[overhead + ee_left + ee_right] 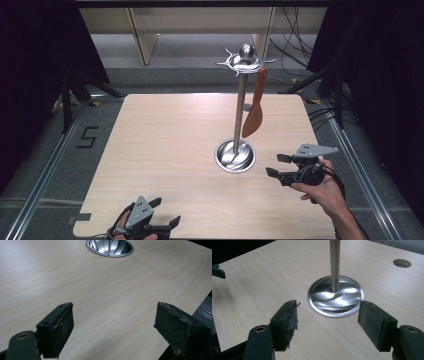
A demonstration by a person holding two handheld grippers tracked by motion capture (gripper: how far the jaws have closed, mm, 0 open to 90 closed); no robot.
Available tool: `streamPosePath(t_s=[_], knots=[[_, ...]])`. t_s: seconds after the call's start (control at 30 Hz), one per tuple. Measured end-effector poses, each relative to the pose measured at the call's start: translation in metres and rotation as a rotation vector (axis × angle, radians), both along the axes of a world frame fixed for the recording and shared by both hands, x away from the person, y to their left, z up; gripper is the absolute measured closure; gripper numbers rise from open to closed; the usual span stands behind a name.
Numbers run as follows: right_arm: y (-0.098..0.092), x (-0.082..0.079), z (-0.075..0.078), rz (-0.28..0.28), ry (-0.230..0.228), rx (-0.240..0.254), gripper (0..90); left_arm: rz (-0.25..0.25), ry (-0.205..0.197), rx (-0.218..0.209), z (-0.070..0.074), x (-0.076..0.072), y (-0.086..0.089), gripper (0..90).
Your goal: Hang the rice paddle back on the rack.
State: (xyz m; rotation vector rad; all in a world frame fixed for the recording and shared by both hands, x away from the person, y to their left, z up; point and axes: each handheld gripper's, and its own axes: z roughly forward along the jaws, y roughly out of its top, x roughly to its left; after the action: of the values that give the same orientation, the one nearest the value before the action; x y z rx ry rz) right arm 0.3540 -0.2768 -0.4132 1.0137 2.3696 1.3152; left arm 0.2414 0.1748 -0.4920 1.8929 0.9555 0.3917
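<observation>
Right gripper (274, 165): the fingers (375, 325) are standing wide apart, released, gripping nothing; a hand (325, 192) is holding the gripper low over the bench's right side, its tips pointing left toward the stand's base.
Right fingers, close up: in the right gripper view the two black pads are framing bare wood, with the round steel base (336, 295) lying just beyond them and not touching either pad.
Left gripper (165, 211): the fingers (58, 328) are also standing wide open and empty, hovering at the near left edge of the bench, well apart from the stand.
Utensil stand (240, 100): it is standing upright right of the bench's middle, a thin steel pole rising from a dished base (109, 247) to a crown of hooks topped by a ball.
Spatula (255, 107): a brown wooden spatula is hanging from a hook on the stand's right side, blade down, clear of the bench.
Bench (165, 145): pale wood grain, with a small round hole (402, 263) behind the stand.
Room: grey floor with metal rails along both sides, a black "5" (88, 136) marked on the left, dark curtains flanking, and cables (295, 45) trailing at the far right.
</observation>
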Motion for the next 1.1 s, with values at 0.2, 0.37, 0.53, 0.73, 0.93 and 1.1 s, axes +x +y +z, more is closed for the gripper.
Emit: streamPosePath(t_s=[0.2, 0.37, 0.53, 0.73, 0.93, 1.1], knots=[[0.000, -0.002, -0.005, 0.003, 0.019, -0.010, 32.6, 0.011, 0.000, -0.016, 0.000, -0.001, -0.002, 14.9], [0.001, -0.004, -0.009, 0.011, 0.026, -0.018, 32.4, 0.003, -0.001, -0.010, 0.000, -0.001, -0.001, 14.9], [0.004, -0.006, -0.012, 0.020, 0.034, -0.002, 32.4, -0.002, -0.008, -0.001, 0.001, -0.001, 0.000, 14.9], [0.007, -0.009, -0.017, 0.026, 0.040, -0.024, 32.2, 0.003, -0.003, -0.009, 0.000, -0.001, 0.000, 14.9], [0.009, -0.013, -0.024, 0.033, 0.039, -0.025, 32.2, 0.003, -0.002, -0.009, 0.000, -0.001, 0.000, 14.9], [0.010, -0.018, -0.030, 0.042, 0.037, -0.004, 31.6, 0.007, -0.002, -0.010, 0.000, -0.001, 0.000, 14.9]])
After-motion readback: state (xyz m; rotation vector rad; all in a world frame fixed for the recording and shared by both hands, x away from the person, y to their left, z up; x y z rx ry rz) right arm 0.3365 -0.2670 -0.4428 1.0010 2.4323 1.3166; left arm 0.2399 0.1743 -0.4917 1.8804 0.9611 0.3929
